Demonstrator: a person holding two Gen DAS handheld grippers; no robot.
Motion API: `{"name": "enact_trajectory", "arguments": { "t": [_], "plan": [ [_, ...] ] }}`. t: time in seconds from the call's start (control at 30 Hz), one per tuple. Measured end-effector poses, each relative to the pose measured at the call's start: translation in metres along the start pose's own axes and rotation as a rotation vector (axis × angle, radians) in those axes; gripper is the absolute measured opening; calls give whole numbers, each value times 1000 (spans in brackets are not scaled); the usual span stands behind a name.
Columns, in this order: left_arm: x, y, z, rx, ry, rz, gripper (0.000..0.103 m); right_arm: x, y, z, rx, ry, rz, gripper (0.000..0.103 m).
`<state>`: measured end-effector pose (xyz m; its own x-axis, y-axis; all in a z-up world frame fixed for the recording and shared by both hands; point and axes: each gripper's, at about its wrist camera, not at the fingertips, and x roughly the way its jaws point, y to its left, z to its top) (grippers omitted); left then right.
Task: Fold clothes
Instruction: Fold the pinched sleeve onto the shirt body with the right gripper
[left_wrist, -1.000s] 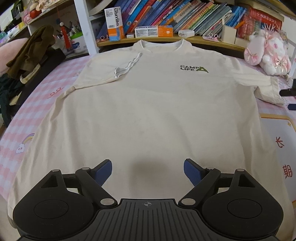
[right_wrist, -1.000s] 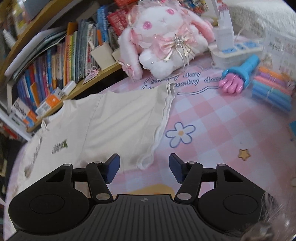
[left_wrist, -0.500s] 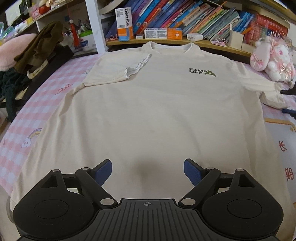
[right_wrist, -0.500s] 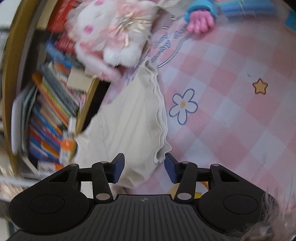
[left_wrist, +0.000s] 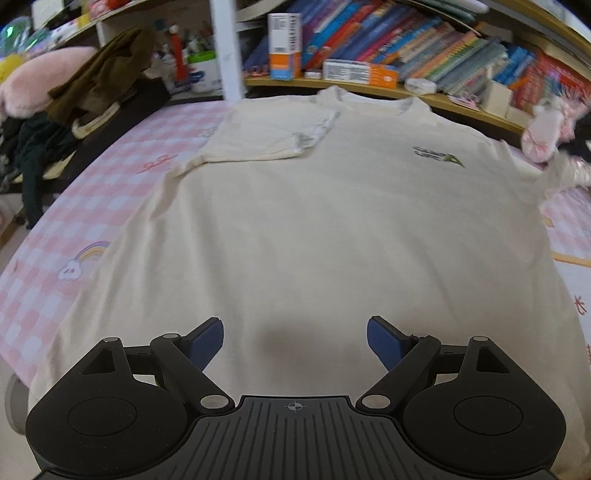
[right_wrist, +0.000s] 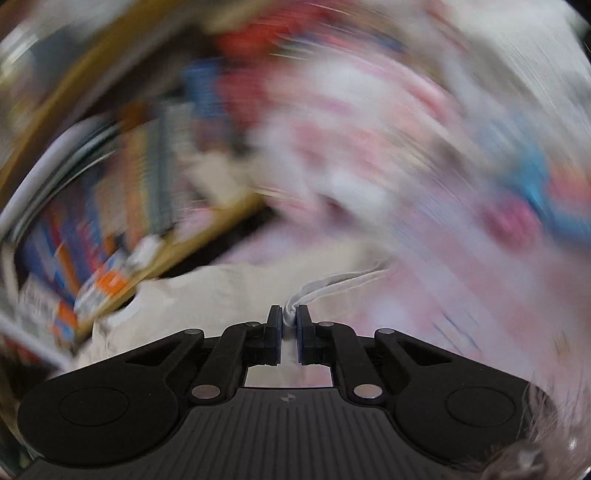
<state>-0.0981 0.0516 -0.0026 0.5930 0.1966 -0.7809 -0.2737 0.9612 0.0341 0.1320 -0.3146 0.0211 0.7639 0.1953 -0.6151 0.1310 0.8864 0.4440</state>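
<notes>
Cream T-shirt (left_wrist: 314, 221) spread front-up on the pink checked cover (left_wrist: 55, 266), collar at the far end from the left gripper (left_wrist: 295, 341). The sleeve ahead and to the left of that gripper lies folded inward over the chest. The change: half a second ago the right gripper (right_wrist: 289, 325) stood with its jaws apart over the other sleeve's hem; its jaws are now drawn almost together, pinching a bunched white fold of that hem (right_wrist: 332, 286) between the blue pads, and its view is smeared by a fast swing. In the left view the same sleeve (left_wrist: 561, 170) is blurred and appears lifted at the far right. Judgement: the second sleeve fold is under way, to match the one already laid in. The left gripper hangs low over the shirt's near hem region, jaws wide apart, holding nothing; whether it touches the cloth cannot be told.
</notes>
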Motion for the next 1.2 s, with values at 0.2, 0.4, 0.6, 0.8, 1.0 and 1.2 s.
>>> {"name": "enact_trajectory", "arguments": {
  "t": [0.2, 0.4, 0.6, 0.8, 1.0, 1.2],
  "plan": [
    [4, 33, 1, -77, 22, 16, 87, 45, 135, -46, -570, 96, 154, 7],
    [7, 48, 0, -88, 41, 15, 87, 68, 152, -112, -742, 277, 216, 40],
    [12, 45, 3, -73, 42, -2, 87, 40, 131, -113, -651, 269, 319, 54],
    [10, 34, 5, -44, 26, -13, 87, 16, 104, -106, -566, 219, 252, 54],
    [9, 23, 13, -63, 10, -16, 87, -10, 70, -116, -540, 254, 208, 61],
    [6, -3, 15, -37, 14, -32, 87, -44, 43, -133, -547, 269, 166, 65]
  ]
}}
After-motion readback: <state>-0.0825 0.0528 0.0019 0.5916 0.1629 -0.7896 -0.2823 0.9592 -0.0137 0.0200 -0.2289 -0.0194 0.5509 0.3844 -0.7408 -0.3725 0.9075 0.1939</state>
